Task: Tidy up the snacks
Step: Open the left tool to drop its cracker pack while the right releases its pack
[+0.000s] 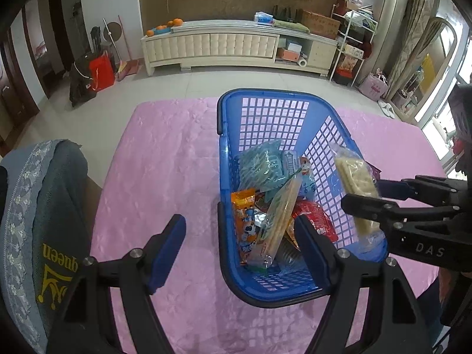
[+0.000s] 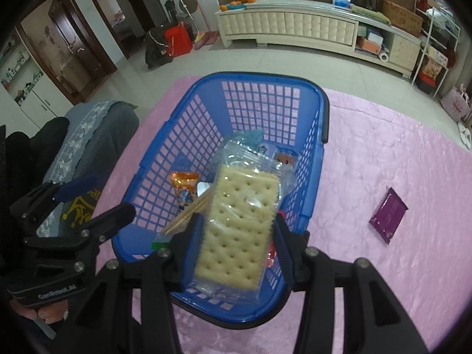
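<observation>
Presently the right claw (image 2: 237,230) pinches a clear-wrapped cracker packet (image 2: 236,224) by its long edges, holding it above the blue basket (image 2: 180,135) at centre frame of the right wrist view. No print on that wrapper can be read. The left claw (image 1: 240,243) is spread wide with nothing between its pads; one finger stands over the pink worktop (image 1: 165,177), the other over the basket's near corner. Inside the basket lie an orange cartoon-printed packet (image 1: 244,224), a long biscuit sleeve (image 1: 280,221), a red packet (image 1: 315,221) and a teal packet (image 1: 261,163); their lettering is too small to make out. A purple packet (image 2: 388,215) lies apart on the worktop, right of frame. "DAS" is legible on the right claw's body, "queen" in yellow on the grey cloth (image 1: 53,221) at lower left.
</observation>
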{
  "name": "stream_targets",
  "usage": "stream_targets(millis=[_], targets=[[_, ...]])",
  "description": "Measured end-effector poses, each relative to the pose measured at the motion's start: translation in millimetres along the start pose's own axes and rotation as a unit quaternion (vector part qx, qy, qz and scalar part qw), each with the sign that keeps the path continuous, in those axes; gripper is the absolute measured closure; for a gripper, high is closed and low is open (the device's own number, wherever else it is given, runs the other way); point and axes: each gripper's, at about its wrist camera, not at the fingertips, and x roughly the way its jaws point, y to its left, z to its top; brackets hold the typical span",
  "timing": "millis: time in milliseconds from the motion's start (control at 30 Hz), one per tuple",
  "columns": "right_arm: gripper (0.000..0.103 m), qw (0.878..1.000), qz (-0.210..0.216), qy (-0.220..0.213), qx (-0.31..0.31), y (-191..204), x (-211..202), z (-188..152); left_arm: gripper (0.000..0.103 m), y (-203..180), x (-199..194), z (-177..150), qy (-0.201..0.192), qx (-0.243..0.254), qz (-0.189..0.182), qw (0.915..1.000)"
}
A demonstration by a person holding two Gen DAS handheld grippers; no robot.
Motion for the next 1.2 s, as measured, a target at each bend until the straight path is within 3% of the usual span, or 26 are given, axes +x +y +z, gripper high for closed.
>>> stream_targets(millis=[333, 500, 633, 767, 967, 1200], targets=[[0.049, 1.0, 0.007, 0.008, -0.012, 4, 6, -6, 0.029, -5, -8, -5, 0.001, 0.01, 0.014, 0.9998], [0.014, 1.0, 0.005, -0.012, -0.026, 2, -6, -10, 0.029, -9, -13, -5, 0.0, 0.007, 0.018, 0.9998], [0.014, 0.999, 0.0, -0.03, -0.02, -9, -22, -11, 0.029, -21, -22, -1, -0.014, 0.02, 0.022, 0.9995], [0.013, 0.999, -0.003, -0.044, -0.008, -22, -37, -8, 0.029, -35, -29, 6, -0.023, 0.027, 0.003, 0.9994], [0.013, 0.998, -0.008, -0.064, 0.01, -47, -60, -5, 0.029, -54, -23, 22, -0.009, 0.033, -0.013, 0.9993], [0.012, 0.997, -0.03, -0.059, 0.041, -92, -67, 3, 0.029, -73, -12, 46, 0.002, -0.001, -0.048, 0.9988]])
